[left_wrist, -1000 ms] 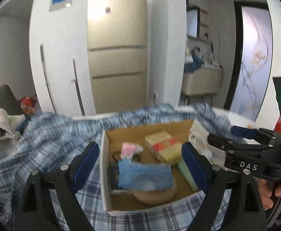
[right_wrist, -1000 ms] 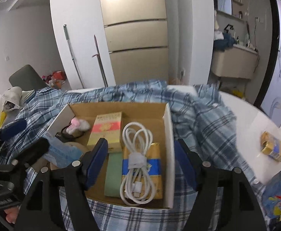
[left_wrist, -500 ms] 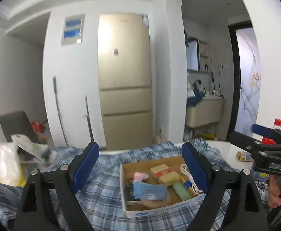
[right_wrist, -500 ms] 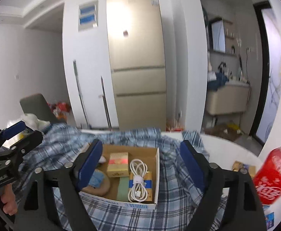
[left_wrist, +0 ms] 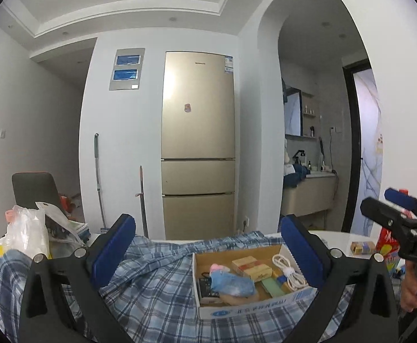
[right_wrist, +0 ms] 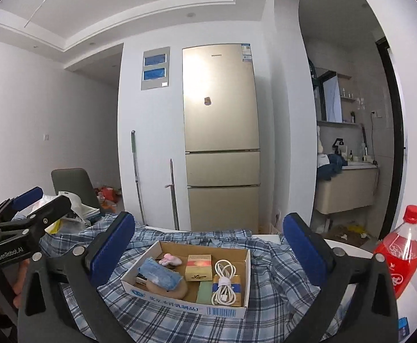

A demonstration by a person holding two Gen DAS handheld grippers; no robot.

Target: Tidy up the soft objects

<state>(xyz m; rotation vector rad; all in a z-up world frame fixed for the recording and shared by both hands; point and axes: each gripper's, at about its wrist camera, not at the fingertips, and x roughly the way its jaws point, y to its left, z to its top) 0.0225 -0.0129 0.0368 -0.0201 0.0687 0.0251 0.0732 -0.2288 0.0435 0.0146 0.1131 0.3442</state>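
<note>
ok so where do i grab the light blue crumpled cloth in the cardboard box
Grip the light blue crumpled cloth at its raised middle, coming from straight above. It lies long and low across the round tan pad by the cardboard box wall, so close the right gripper across its narrow width.

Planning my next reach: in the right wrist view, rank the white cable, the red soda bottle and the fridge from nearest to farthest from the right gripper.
1. White cable, coiled in the cardboard box, just ahead of the right gripper.
2. Red soda bottle, off to the right.
3. Fridge, against the back wall.
</note>
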